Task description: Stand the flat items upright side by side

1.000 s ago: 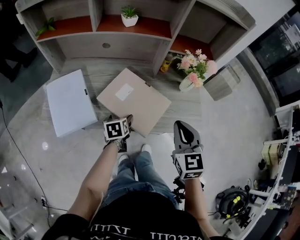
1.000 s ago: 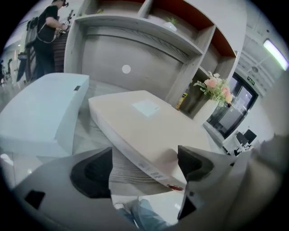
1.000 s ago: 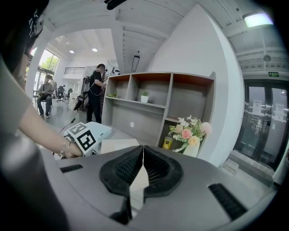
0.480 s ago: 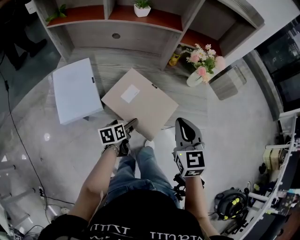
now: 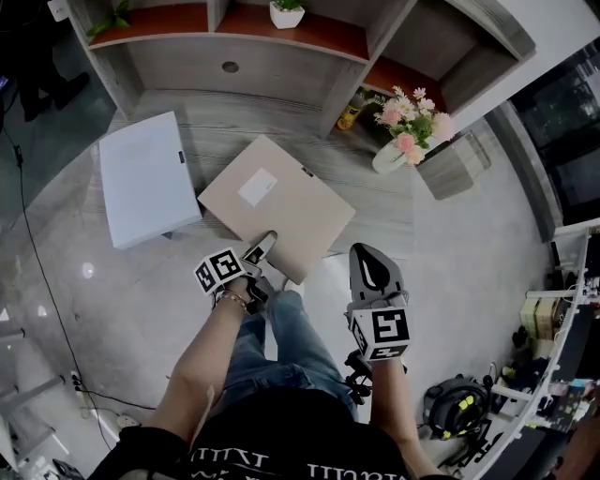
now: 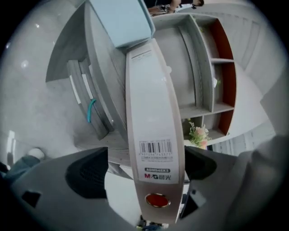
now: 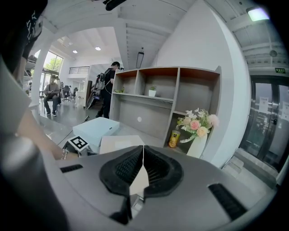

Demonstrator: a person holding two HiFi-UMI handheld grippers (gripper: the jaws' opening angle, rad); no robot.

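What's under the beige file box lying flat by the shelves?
The beige file box rests on the grey wood-grain platform, near corner jutting past its edge. The patch directly beneath is covered, so anything there is hidden.

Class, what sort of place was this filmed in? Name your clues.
Probably an office lobby or showroom: a display shelf, glass doors, and people sitting in the open hall behind.

Two flat boxes: beige file box (image 5: 281, 211), pale-blue file box (image 5: 145, 178). Two plants: white-potted plant (image 5: 289, 13), leafy plant (image 5: 114, 17). One flower vase (image 5: 386, 157). One yellow can (image 5: 350, 112).
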